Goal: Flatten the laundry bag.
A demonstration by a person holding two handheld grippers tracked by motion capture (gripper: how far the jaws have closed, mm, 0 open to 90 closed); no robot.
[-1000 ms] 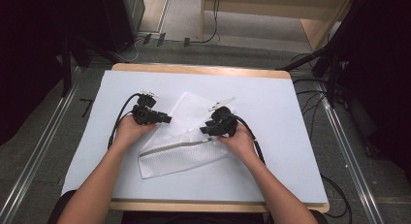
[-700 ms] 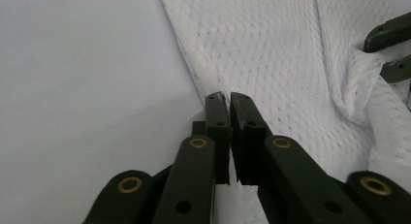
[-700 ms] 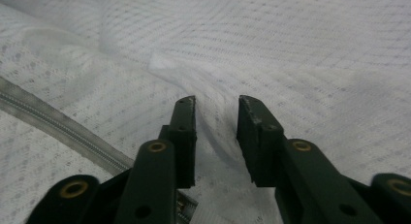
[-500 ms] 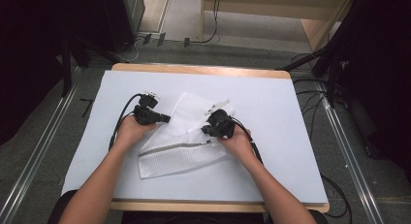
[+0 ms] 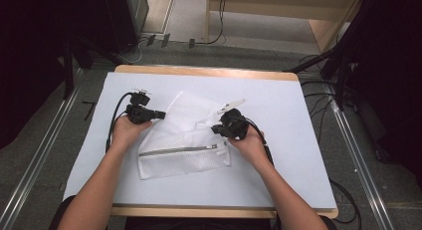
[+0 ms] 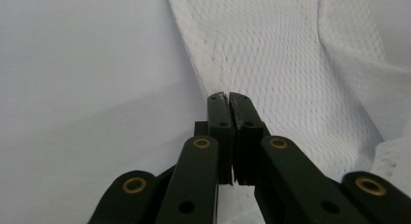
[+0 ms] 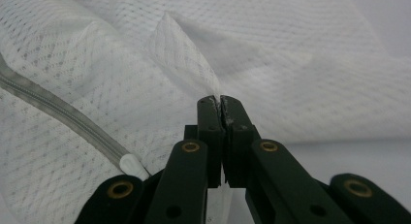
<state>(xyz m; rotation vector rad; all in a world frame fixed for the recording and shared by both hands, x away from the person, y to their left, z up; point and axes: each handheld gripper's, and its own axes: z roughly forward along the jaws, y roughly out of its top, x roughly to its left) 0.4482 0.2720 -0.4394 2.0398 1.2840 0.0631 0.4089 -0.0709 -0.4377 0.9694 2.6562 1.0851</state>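
Observation:
A white mesh bag (image 5: pixel 184 135) with a grey zipper (image 5: pixel 179 151) lies crumpled in the middle of the white table (image 5: pixel 298 140). My left gripper (image 5: pixel 160 114) is at the bag's upper left edge. In the left gripper view the jaws (image 6: pixel 228 96) are shut, pinching the mesh bag (image 6: pixel 291 64) at its hem. My right gripper (image 5: pixel 215 129) is at the bag's right side, above the zipper's end. In the right gripper view the jaws (image 7: pixel 220 99) are shut on a raised fold of the mesh bag (image 7: pixel 97 64), with the zipper (image 7: pixel 63 112) and its white pull (image 7: pixel 132 165) to the left.
Bare white tabletop surrounds the bag on all sides, with a wooden edge (image 5: pixel 204 70) at the back. Black cables (image 5: pixel 323 105) run on the floor to the right. Metal rails (image 5: pixel 45 155) flank the table.
Both grippers have closed on the mesh. The left hand has shifted slightly, and the bag's upper part has bunched up between the two grippers.

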